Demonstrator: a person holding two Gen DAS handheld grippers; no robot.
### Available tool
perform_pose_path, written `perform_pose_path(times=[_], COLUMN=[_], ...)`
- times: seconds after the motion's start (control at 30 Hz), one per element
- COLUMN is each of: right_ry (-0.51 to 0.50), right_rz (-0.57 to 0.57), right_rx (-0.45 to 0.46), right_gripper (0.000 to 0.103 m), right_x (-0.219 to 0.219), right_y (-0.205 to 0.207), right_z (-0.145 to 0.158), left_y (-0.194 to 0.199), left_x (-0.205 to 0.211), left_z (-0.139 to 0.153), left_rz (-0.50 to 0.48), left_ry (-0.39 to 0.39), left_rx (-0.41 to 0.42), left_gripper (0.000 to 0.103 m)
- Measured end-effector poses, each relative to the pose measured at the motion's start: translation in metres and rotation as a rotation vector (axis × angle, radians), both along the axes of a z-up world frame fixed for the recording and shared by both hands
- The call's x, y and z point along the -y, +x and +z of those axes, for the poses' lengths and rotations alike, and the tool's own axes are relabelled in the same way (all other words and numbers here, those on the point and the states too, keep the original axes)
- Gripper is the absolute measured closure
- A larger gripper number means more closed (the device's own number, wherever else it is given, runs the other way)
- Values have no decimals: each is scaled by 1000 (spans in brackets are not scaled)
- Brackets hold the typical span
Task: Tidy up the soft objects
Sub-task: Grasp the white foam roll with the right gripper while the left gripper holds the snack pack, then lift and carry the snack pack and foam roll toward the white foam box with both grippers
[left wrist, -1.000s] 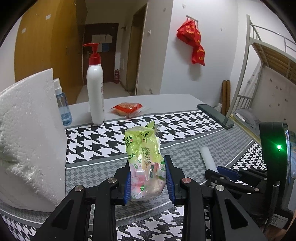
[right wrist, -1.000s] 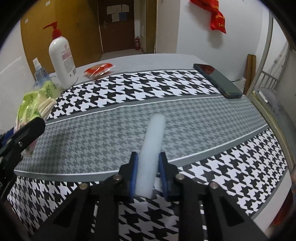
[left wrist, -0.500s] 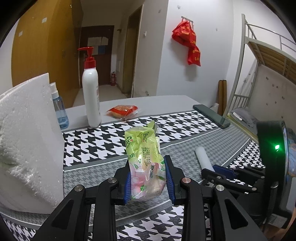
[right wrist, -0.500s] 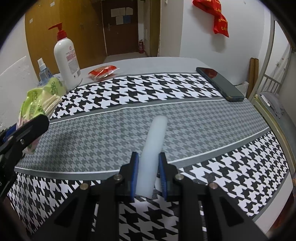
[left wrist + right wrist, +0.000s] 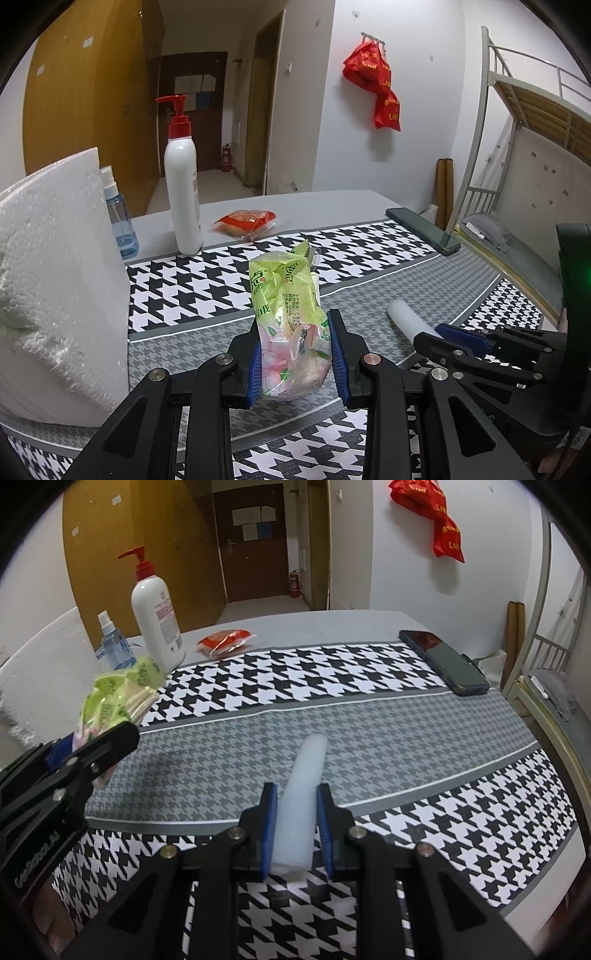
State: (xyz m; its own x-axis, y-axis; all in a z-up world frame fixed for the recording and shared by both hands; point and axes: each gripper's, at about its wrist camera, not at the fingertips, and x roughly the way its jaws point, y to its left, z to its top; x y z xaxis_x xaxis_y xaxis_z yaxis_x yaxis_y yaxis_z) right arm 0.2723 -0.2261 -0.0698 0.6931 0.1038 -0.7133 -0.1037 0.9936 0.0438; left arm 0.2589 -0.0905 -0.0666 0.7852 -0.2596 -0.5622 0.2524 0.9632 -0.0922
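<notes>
My left gripper (image 5: 295,354) is shut on a green and pink tissue pack (image 5: 288,317), held upright above the houndstooth cloth; the pack also shows in the right wrist view (image 5: 114,698). My right gripper (image 5: 295,827) is shut on a white foam cylinder (image 5: 303,794) that points forward above the cloth. The cylinder's tip (image 5: 404,319) and the right gripper (image 5: 454,338) show at the lower right of the left wrist view. The left gripper (image 5: 88,753) shows at the left of the right wrist view.
A large white foam block (image 5: 55,280) stands at the left. A white pump bottle (image 5: 183,192), a small blue spray bottle (image 5: 120,221), a red snack packet (image 5: 245,221) and a dark phone (image 5: 423,230) lie at the table's far side. A bunk bed (image 5: 524,122) stands right.
Both grippers have risen a little with their objects still held; the camera views tilt up slightly. The grips have not changed.
</notes>
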Motion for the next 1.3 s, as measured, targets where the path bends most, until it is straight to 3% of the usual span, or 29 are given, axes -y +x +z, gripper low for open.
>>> perform_pose_path(times=[0.33, 0.63, 0.8, 1.3], right_ry=[52, 34, 32, -68], right_rz=[21, -23, -19, -64], right_rx=[21, 14, -18, -62], right_gripper=[78, 78, 62, 61], right_x=[6, 15, 5, -5], right_y=[-10, -11, -1, 22], right_z=[2, 1, -8, -18], left_y=[-1, 1, 1, 1], left_x=[0, 2, 0, 0], left_z=[1, -2, -1, -2], left_rz=[-5, -2, 1, 2], left_ry=[5, 17, 4, 1], left_rx=[6, -1, -7, -8], left_gripper=[70, 70, 70, 70])
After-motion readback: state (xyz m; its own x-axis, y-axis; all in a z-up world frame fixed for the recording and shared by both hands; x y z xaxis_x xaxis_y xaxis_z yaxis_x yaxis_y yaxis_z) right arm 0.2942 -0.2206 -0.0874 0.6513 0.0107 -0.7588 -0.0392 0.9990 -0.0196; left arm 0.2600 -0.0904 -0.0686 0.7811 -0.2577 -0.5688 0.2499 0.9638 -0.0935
